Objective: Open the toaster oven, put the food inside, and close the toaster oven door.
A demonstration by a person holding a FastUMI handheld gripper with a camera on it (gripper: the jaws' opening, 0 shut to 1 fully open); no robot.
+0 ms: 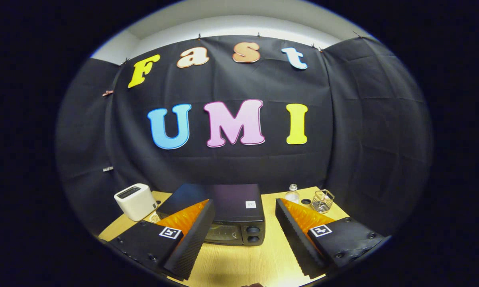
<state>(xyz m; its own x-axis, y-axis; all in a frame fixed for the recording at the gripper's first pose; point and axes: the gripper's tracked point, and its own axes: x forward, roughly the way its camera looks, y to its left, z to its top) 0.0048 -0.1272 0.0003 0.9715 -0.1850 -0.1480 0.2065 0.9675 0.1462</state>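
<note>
While the gripper (245,235) hangs above the near part of the table (239,263), its jaws are spread wide and grasp nothing, with bare wood between them. The toaster oven (233,213), door closed, sits just beyond them, its left half hidden behind the left finger. A white toaster (136,201) stands far left; a bottle (292,194) and wire basket (322,201) stand far right near the table's edge

White toaster (136,200) beyond the left finger; small glass bottle (292,193) and wire basket (322,201) beyond the right. All on a wooden table (239,261).
</note>
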